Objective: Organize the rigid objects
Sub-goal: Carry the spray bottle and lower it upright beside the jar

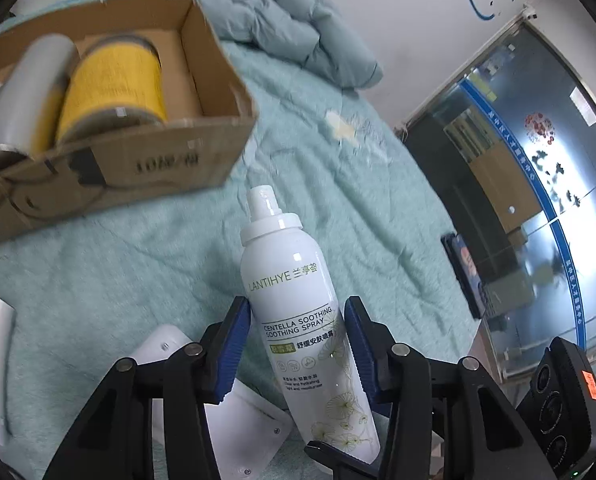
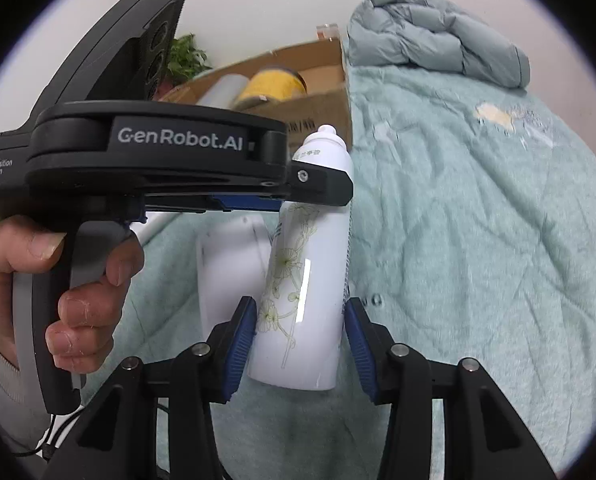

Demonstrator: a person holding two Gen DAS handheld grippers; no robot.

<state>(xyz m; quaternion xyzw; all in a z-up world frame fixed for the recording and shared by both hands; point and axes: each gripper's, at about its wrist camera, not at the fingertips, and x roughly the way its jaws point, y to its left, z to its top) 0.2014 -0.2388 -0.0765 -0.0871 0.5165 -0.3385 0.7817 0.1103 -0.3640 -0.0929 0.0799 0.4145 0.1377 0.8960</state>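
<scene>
White spray bottle (image 1: 298,320) sits gripped between both the left gripper (image 1: 298,344) and right gripper (image 2: 299,340), mid-handover. Next, I'd judge, one lets go before boxing it in the cardboard box (image 1: 158,160).

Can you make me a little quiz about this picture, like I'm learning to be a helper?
1. True or false: the box is empty.
2. What colour is the blanket under the bottle? A pink, B pale green, C brown.
3. How many hand-held grippers clamp the bottle?

Key
1. False: it holds a yellow spool and a grey roll.
2. B.
3. Two: the left hand-held gripper higher up, the right hand-held gripper near the base.
</scene>
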